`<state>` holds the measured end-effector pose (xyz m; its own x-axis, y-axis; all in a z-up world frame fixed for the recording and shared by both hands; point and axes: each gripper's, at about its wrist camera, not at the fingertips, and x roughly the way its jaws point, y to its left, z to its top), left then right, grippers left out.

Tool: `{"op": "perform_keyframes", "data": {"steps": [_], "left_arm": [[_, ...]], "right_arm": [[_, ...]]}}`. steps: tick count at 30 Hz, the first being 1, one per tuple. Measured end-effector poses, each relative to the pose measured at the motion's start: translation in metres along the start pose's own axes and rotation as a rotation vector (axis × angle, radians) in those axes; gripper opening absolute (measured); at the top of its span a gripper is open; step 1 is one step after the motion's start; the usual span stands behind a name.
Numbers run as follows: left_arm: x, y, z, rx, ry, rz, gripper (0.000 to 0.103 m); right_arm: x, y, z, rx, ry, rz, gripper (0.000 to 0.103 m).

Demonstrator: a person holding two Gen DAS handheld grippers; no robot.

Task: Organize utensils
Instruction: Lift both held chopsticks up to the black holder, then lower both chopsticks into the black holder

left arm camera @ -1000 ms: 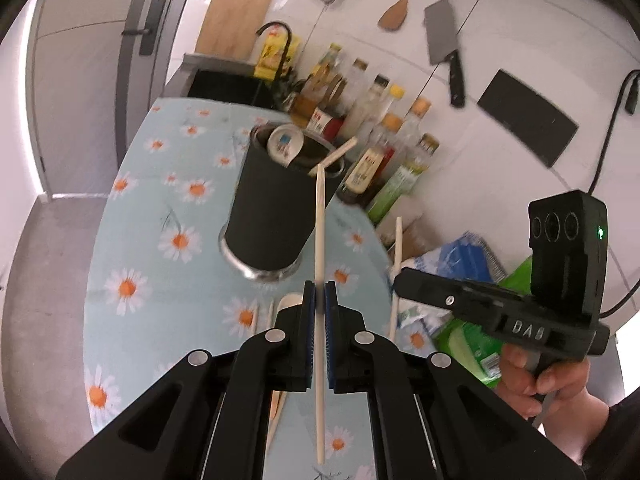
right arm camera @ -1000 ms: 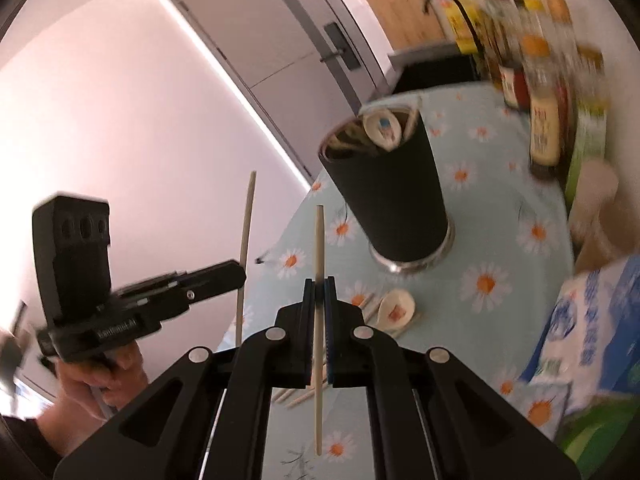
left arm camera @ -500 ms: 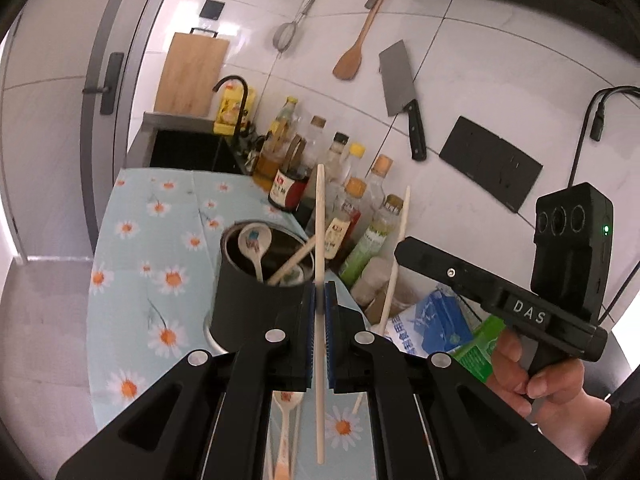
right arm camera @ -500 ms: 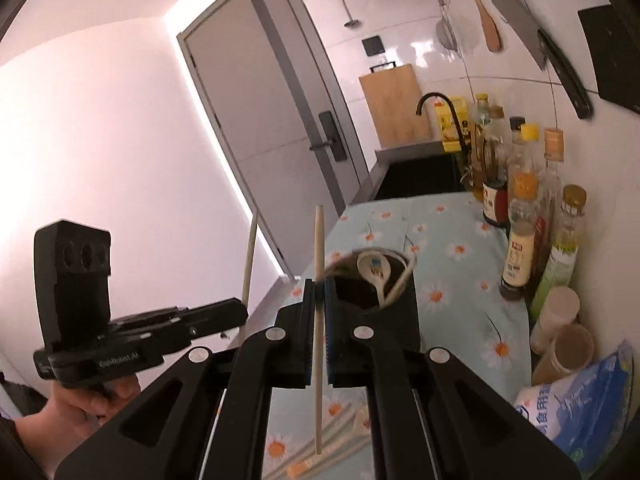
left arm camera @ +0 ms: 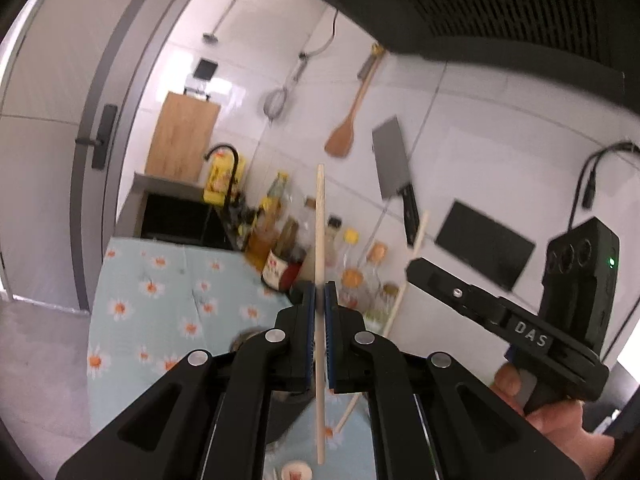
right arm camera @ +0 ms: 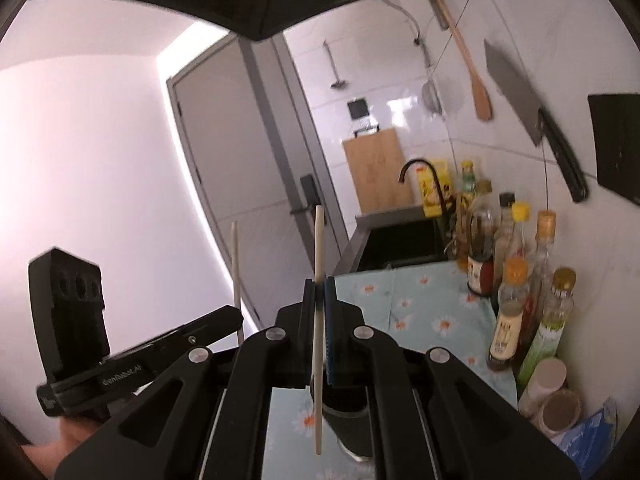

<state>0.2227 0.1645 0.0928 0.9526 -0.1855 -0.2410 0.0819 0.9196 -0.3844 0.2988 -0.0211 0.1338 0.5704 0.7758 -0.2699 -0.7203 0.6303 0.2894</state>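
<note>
My left gripper (left arm camera: 319, 294) is shut on a pale wooden chopstick (left arm camera: 320, 220) that stands upright between its blue pads. My right gripper (right arm camera: 319, 286) is shut the same way on a second upright chopstick (right arm camera: 318, 240). Each gripper shows in the other's view: the right one (left arm camera: 414, 270) at the right with its chopstick (left arm camera: 418, 240), the left one (right arm camera: 236, 316) at the left with its chopstick (right arm camera: 236, 260). The black utensil holder (right arm camera: 348, 428) stands on the daisy-print cloth (right arm camera: 420, 312) below and just beyond the fingers, mostly hidden by them. A white spoon (left arm camera: 296, 474) lies on the table near the lower edge.
Sauce and oil bottles (right arm camera: 516, 280) line the wall on the right, with two cups (right arm camera: 556, 404) and a blue bag (right arm camera: 592, 440) nearer. Behind them are a sink (right arm camera: 400, 244), a black faucet (right arm camera: 420, 168) and a cutting board (right arm camera: 378, 168). A cleaver (left arm camera: 394, 168) and a wooden spatula (left arm camera: 344, 136) hang on the tiles.
Both grippers have risen and tipped upward with their chopsticks still held. The holder, earlier in full view ahead, has dropped under the fingers, and the wall now fills the views.
</note>
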Motion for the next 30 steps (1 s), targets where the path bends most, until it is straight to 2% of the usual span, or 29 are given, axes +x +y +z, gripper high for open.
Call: {"op": "perform_keyframes", "data": {"steps": [5, 10, 21, 30], "left_arm": [[0.007, 0.007, 0.012, -0.015, -0.089, -0.009, 0.003], [0.023, 0.012, 0.017, -0.007, -0.118, 0.001, 0.003], [0.062, 0.038, 0.006, -0.005, -0.123, -0.001, 0.003], [0.087, 0.043, -0.012, 0.021, -0.049, 0.034, 0.004]], "right_arm": [[0.005, -0.004, 0.015, 0.000, -0.065, -0.026, 0.005], [0.017, -0.011, 0.022, 0.008, -0.082, -0.033, 0.005], [0.058, -0.030, 0.011, 0.006, -0.037, -0.057, 0.005], [0.085, -0.044, -0.006, 0.034, 0.021, -0.066, 0.005]]}}
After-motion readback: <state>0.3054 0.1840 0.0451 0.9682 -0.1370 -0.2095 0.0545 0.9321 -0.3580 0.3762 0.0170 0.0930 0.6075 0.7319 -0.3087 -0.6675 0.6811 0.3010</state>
